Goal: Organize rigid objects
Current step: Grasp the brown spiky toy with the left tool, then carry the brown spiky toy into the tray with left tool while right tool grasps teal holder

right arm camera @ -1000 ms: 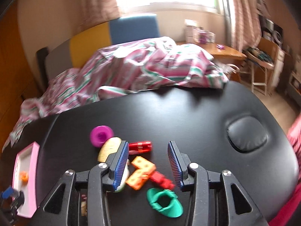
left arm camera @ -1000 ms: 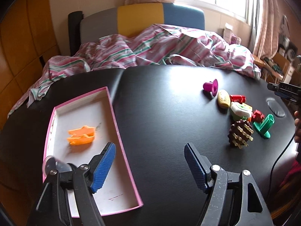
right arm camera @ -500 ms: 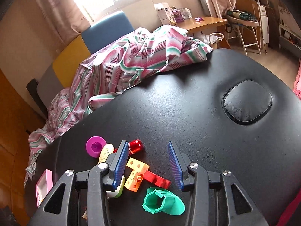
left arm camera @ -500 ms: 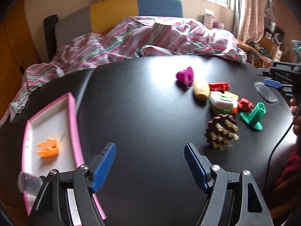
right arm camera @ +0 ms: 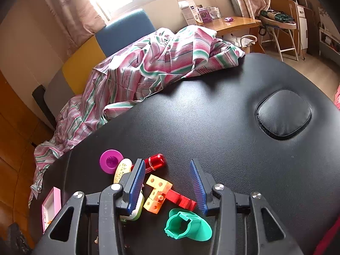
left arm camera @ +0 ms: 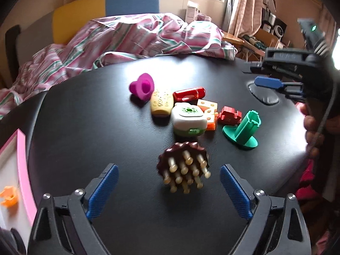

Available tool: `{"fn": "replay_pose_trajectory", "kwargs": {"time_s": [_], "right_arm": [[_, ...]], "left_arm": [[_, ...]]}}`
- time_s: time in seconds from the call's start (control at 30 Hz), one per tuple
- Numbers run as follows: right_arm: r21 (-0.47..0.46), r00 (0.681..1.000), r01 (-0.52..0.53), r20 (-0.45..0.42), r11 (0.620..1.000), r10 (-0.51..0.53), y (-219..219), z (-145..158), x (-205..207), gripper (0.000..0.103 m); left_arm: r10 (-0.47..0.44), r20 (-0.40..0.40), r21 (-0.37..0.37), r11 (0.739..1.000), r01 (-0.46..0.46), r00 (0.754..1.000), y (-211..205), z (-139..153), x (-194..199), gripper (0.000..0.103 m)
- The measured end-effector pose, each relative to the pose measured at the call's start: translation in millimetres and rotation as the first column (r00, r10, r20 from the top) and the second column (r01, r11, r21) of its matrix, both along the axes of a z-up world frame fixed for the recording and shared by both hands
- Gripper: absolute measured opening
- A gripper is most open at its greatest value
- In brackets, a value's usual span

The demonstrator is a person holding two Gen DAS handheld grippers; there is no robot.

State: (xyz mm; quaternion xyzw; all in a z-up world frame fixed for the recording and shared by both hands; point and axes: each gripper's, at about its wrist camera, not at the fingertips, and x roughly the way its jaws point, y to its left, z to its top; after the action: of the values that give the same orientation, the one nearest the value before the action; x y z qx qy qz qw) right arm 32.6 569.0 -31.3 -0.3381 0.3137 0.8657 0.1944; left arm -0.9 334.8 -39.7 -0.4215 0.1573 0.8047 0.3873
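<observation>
Left wrist view, bottom of the frame: the left gripper (left arm camera: 167,188) is spreading its jaws wide, clamping nothing, with the brown peg cone (left arm camera: 183,170) lying between them on bare black table (left arm camera: 89,127). Lower left, one pink tray (left arm camera: 22,170) holds one orange piece (left arm camera: 8,195). Mid-frame sit seven more toys, among them one green spool (left arm camera: 244,130). Right edge, the right gripper (right arm camera: 167,186) hovers, part open, empty

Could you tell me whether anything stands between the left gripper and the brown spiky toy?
Nothing visible does. The brown spiky toy sits on bare black table just ahead of the left gripper, whose jaws are opening with nothing between them.
</observation>
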Motion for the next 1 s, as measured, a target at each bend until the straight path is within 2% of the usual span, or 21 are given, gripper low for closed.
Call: {"fn": "replay_pose_trajectory", "kwargs": {"time_s": [0.13,0.2,0.23,0.37,0.63,0.8,1.0], "right_arm": [[0.003,1.0,-0.004,0.006,1.0,0.004,-1,-1,-1,0.044],[0.0,1.0,-0.002,0.014,1.0,0.002,0,-2,-2,0.044],[-0.008,1.0,-0.002,0.017,1.0,0.002,1,-3,-2,0.044],[-0.025,0.999,0.009,0.046,1.0,-0.008,5,-9,-3,0.044],[-0.115,0.998,0.015,0.07,0.993,-0.006,12,-22,-2,0.044],[-0.164,0.995,-0.032,0.087,0.986,0.046,6,-29,-7,0.044],[-0.159,0.977,-0.1,0.174,0.982,0.128,-11,-40,-19,0.044]], "left_arm": [[-0.011,0.018,-0.018,1.0,0.011,1.0,20,-17,-6,0.095],[-0.031,0.072,-0.019,0.999,0.033,0.997,28,-28,-11,0.071],[-0.034,0.104,-0.015,0.999,0.036,0.994,29,-33,-14,0.065],[-0.022,0.122,0.028,0.999,0.019,0.992,22,-35,-15,0.065],[0.061,0.126,0.025,0.998,-0.065,0.99,-13,-31,-16,0.064],[0.109,0.11,0.033,0.993,-0.114,0.988,-37,-24,-13,0.064],[0.144,0.069,0.062,0.987,-0.148,0.987,-60,-6,-8,0.064]]}}
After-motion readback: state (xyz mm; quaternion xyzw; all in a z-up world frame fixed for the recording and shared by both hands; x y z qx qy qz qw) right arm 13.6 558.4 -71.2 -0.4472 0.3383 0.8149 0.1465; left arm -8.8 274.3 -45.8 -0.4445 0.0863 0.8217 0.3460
